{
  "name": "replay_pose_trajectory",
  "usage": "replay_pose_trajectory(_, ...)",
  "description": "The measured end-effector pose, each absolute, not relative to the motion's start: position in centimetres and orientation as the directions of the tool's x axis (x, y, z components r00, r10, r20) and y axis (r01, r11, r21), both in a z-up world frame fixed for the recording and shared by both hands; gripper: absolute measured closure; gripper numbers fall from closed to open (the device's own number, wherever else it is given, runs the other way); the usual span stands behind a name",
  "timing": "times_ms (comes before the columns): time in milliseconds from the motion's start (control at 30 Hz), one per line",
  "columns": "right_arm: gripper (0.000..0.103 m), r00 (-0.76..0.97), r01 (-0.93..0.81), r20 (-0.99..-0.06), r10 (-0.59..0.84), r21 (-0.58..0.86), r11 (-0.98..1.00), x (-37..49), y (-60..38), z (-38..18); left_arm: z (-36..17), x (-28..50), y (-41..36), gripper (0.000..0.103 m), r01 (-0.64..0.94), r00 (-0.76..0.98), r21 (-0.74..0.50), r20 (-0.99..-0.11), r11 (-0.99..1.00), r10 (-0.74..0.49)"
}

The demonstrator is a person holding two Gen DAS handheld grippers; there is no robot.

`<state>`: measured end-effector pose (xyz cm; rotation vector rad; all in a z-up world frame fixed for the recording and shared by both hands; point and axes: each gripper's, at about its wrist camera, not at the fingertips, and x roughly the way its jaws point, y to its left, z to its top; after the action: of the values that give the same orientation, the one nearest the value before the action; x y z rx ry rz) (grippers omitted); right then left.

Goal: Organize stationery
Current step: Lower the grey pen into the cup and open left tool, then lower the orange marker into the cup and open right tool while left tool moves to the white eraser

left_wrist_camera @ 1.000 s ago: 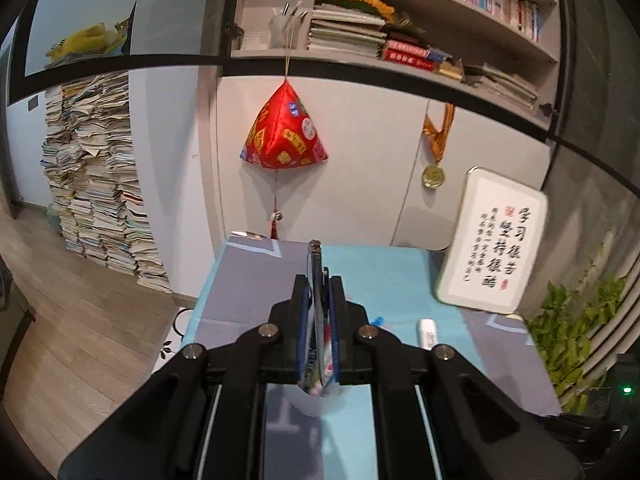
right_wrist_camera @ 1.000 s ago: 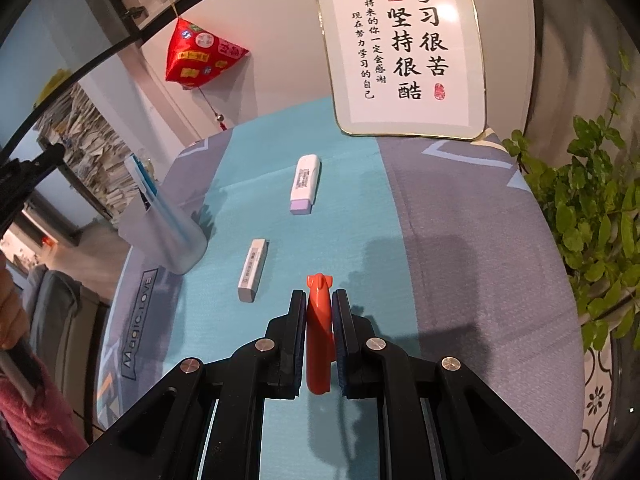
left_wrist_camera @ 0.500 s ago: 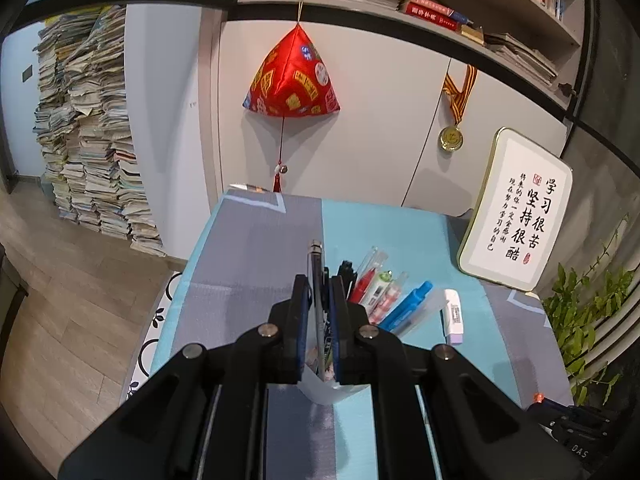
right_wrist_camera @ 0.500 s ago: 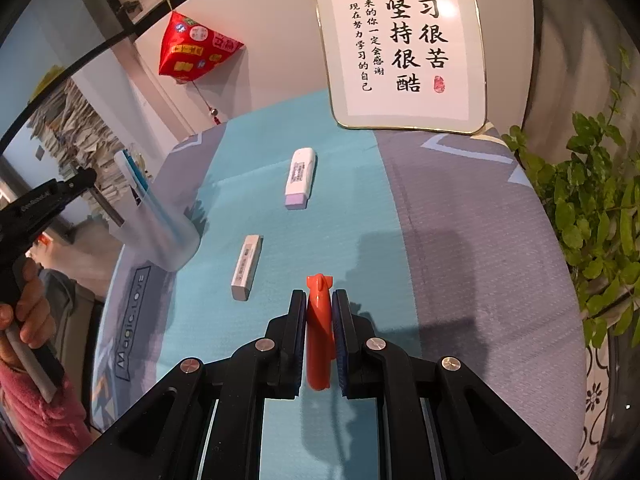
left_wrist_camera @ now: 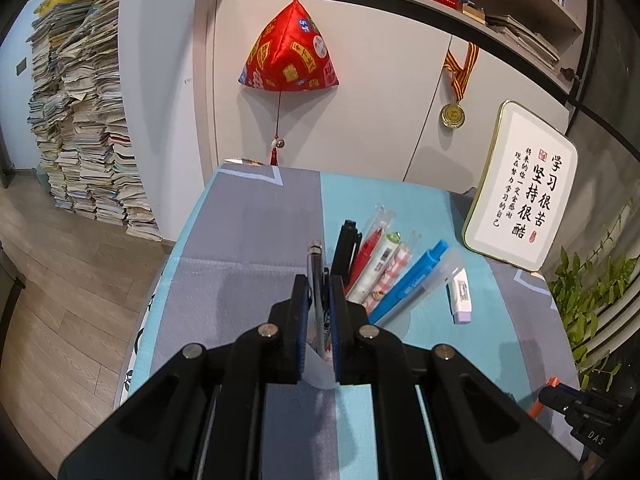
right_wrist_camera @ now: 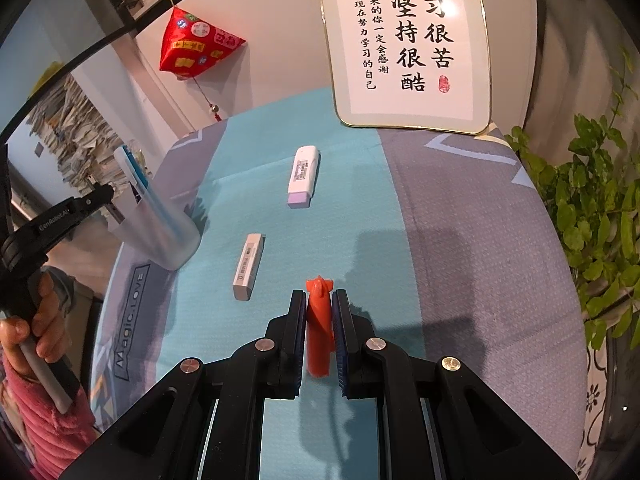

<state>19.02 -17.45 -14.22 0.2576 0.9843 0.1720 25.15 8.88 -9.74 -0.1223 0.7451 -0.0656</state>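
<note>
My left gripper (left_wrist_camera: pixel 319 296) is shut on a dark pen (left_wrist_camera: pixel 315 264) whose lower end is inside a translucent pen cup (left_wrist_camera: pixel 320 368) that holds several pens (left_wrist_camera: pixel 384 264). The cup also shows at the left of the right wrist view (right_wrist_camera: pixel 160 232), with the left gripper (right_wrist_camera: pixel 96 200) over it. My right gripper (right_wrist_camera: pixel 319 312) is shut on an orange eraser (right_wrist_camera: pixel 318 328) held just above the cloth. A grey-white eraser (right_wrist_camera: pixel 248 266) and a white correction tape with a purple end (right_wrist_camera: pixel 303 176) lie on the teal cloth ahead.
A framed calligraphy board (right_wrist_camera: pixel 408 44) leans at the table's back right. A green plant (right_wrist_camera: pixel 600 208) stands off the right edge. A red hanging ornament (left_wrist_camera: pixel 288 56) and paper stacks (left_wrist_camera: pixel 84 128) are behind the table. The table's left edge drops to wooden floor.
The left gripper has tilted down and lowered the dark pen into the cup, so the pens in it came into view. The right gripper with the orange eraser has barely moved.
</note>
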Motion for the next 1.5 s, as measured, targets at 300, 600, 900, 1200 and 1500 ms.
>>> replay_pose_trajectory(300, 0.089, 0.541, -0.039, -0.801, 0.256, 0.281, 0.959, 19.0, -16.7, -14.0, -10.3, 24.9, 8.8, 0.092, 0.019, 0.727, -0.12, -0.68, 0.993, -0.096)
replay_pose_trajectory(600, 0.089, 0.545, -0.068, -0.8, 0.25, 0.255, 0.964, 19.0, -15.2, -13.3, -10.0, 23.7, 9.1, 0.091, 0.045, 0.739, -0.117, -0.665, 0.992, -0.113)
replay_pose_trajectory(900, 0.089, 0.576, -0.125, -0.777, 0.252, 0.222, 0.967, 19.1, -12.8, -11.3, -9.2, 21.0, 9.9, 0.074, 0.058, 0.788, -0.096, -0.606, 0.994, -0.104)
replay_pose_trajectory(1200, 0.089, 0.649, -0.271, -0.692, 0.316, 0.177, 0.946, 20.0, -7.3, -6.3, -10.6, 17.0, 12.4, 0.067, 0.016, 0.801, -0.104, -0.594, 0.994, -0.075)
replay_pose_trajectory(1500, 0.089, 0.706, -0.357, -0.607, 0.366, 0.141, 0.923, 23.1, -1.4, -4.1, -11.9, 14.8, 14.4, 0.066, -0.039, 0.786, -0.129, -0.616, 0.991, -0.049)
